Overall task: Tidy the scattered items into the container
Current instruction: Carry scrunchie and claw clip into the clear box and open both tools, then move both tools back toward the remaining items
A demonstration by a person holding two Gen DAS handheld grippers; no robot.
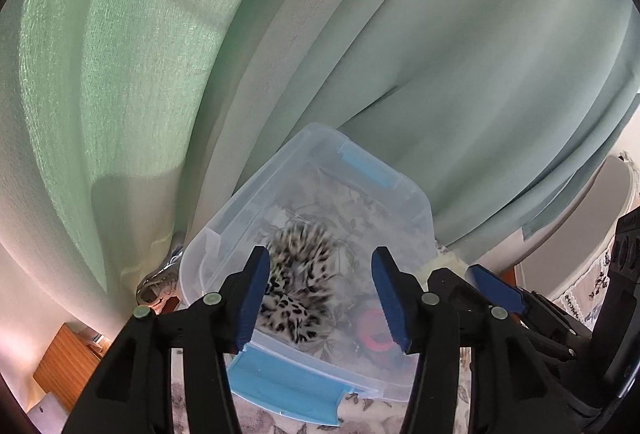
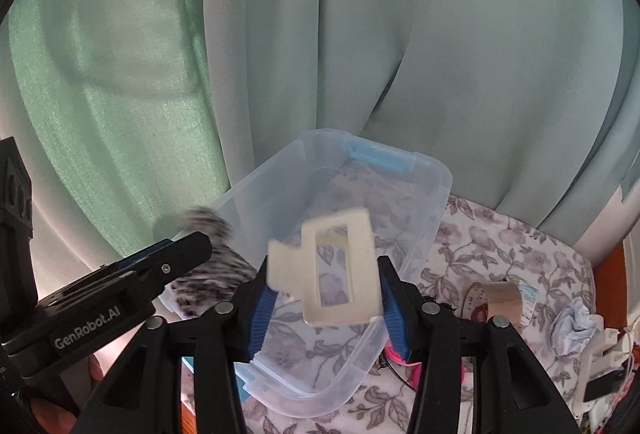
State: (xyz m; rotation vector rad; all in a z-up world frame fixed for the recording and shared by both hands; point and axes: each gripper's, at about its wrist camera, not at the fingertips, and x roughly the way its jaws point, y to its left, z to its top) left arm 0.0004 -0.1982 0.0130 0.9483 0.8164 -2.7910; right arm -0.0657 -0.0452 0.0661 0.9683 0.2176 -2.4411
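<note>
A clear plastic container (image 1: 416,202) with blue latches stands on a floral cloth; it also shows in the right wrist view (image 2: 436,194). My left gripper (image 1: 320,294) is open above it, and a leopard-print fluffy item (image 1: 296,274) lies blurred between and below its fingers, inside the container. In the right wrist view that item (image 2: 208,274) shows blurred beside the left gripper (image 2: 168,254). My right gripper (image 2: 324,310) is shut on a cream plastic clip (image 2: 332,270), held over the container's near end.
Green curtains (image 2: 320,34) hang right behind the container. A tape roll (image 2: 500,298), a crumpled tissue (image 2: 572,326), a white bracket (image 2: 600,366) and a pink item (image 2: 400,358) lie on the floral cloth (image 2: 500,246) to the right. A wooden unit (image 1: 68,362) stands lower left.
</note>
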